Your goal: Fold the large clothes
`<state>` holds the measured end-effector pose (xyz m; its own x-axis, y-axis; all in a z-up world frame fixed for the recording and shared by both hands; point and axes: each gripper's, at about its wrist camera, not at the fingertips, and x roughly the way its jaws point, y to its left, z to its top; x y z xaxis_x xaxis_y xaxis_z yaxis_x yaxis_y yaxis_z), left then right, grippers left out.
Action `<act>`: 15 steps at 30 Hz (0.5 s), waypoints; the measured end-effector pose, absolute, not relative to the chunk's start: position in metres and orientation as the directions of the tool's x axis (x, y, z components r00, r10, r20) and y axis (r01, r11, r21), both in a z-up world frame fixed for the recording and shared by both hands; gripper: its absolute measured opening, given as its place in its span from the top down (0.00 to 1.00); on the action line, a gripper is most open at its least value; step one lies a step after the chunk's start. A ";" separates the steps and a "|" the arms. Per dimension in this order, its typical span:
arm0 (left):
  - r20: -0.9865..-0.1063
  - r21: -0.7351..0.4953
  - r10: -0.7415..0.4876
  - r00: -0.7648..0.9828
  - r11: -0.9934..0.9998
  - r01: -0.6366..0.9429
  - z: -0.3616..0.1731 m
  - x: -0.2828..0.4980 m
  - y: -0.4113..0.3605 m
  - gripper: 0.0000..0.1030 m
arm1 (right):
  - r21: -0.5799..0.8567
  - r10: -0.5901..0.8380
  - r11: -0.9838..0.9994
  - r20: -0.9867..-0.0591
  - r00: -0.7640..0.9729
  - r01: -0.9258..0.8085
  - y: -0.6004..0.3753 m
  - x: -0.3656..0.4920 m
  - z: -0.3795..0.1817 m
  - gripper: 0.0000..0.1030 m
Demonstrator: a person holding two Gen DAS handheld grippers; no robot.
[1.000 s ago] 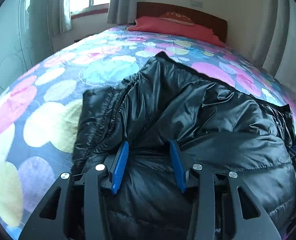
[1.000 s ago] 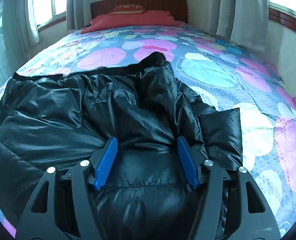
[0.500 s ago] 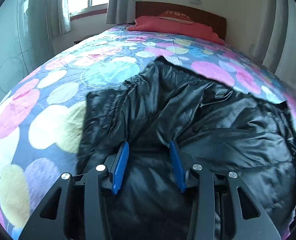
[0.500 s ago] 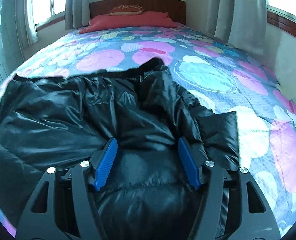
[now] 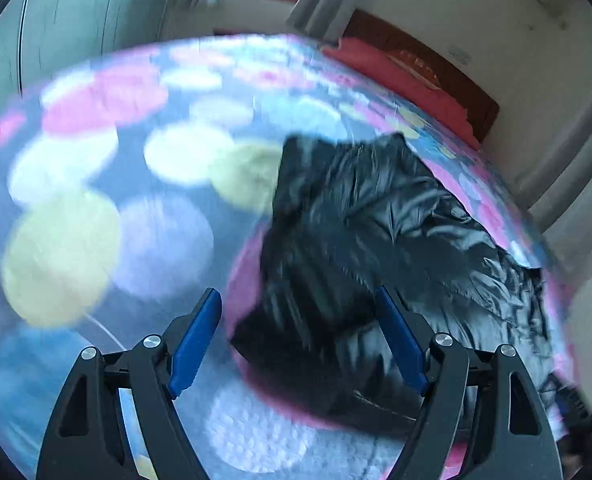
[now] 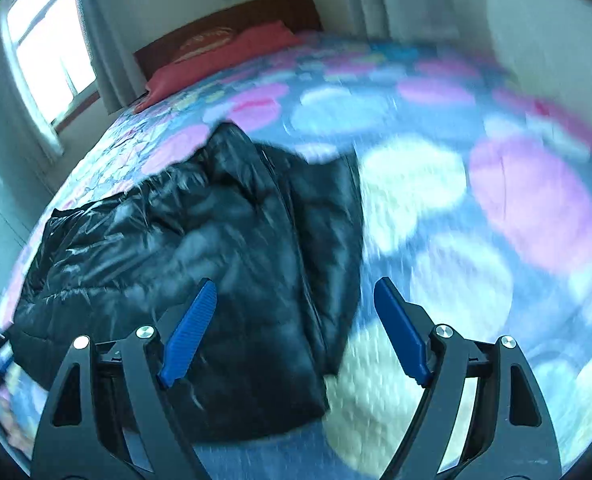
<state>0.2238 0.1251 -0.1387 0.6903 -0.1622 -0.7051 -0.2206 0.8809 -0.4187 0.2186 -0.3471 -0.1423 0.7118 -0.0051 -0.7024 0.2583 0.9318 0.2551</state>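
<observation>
The bed (image 5: 108, 184), covered in a spotted quilt, is filling both views. A red pillow (image 6: 232, 54) is lying against the wooden headboard (image 6: 256, 12), with a window (image 6: 48, 48) to one side. The black padded jacket (image 5: 384, 248) is lying bunched on the quilt. Left hand-held gripper (image 5: 298, 338) and right hand-held gripper (image 6: 292, 328) are both standing spread apart, gripping nothing. Motion blur is obscuring the jacket's seams and edges.
</observation>
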 end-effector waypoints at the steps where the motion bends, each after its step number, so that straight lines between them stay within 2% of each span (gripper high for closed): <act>1: -0.694 -0.480 -0.208 0.689 0.847 -0.228 -0.144 0.225 0.129 0.24 | 0.283 0.015 0.922 -0.707 0.707 0.263 -0.350 0.217 -0.147 0.20; 4: -0.664 -0.613 -0.304 0.683 0.745 -0.264 -0.159 0.232 0.138 0.22 | 0.348 0.048 0.891 -0.711 0.701 0.292 -0.355 0.212 -0.158 0.15; 6: -0.660 -0.623 -0.297 0.690 0.730 -0.280 -0.161 0.235 0.138 0.24 | 0.396 0.072 0.864 -0.709 0.701 0.311 -0.358 0.211 -0.164 0.11; 7: -0.665 -0.608 -0.283 0.691 0.742 -0.282 -0.159 0.236 0.135 0.27 | 0.409 0.076 0.856 -0.705 0.706 0.316 -0.359 0.212 -0.166 0.10; 9: -0.669 -0.595 -0.274 0.691 0.755 -0.276 -0.157 0.237 0.131 0.41 | 0.408 0.071 0.856 -0.701 0.710 0.317 -0.357 0.212 -0.167 0.11; 10: -0.664 -0.599 -0.277 0.694 0.753 -0.272 -0.156 0.237 0.130 0.44 | 0.411 0.074 0.856 -0.697 0.713 0.313 -0.356 0.213 -0.167 0.24; 11: -0.660 -0.604 -0.280 0.698 0.750 -0.270 -0.156 0.236 0.131 0.50 | 0.443 0.113 0.850 -0.682 0.722 0.286 -0.354 0.214 -0.168 0.44; 12: -0.657 -0.607 -0.283 0.699 0.748 -0.267 -0.156 0.235 0.131 0.54 | 0.497 0.168 0.825 -0.668 0.725 0.267 -0.355 0.214 -0.171 0.45; 14: -0.645 -0.610 -0.289 0.707 0.752 -0.249 -0.154 0.231 0.132 0.60 | 0.509 0.170 0.818 -0.659 0.733 0.268 -0.353 0.214 -0.171 0.56; 15: -0.643 -0.606 -0.287 0.710 0.757 -0.243 -0.152 0.230 0.132 0.64 | 0.496 0.160 0.828 -0.654 0.740 0.260 -0.350 0.212 -0.168 0.59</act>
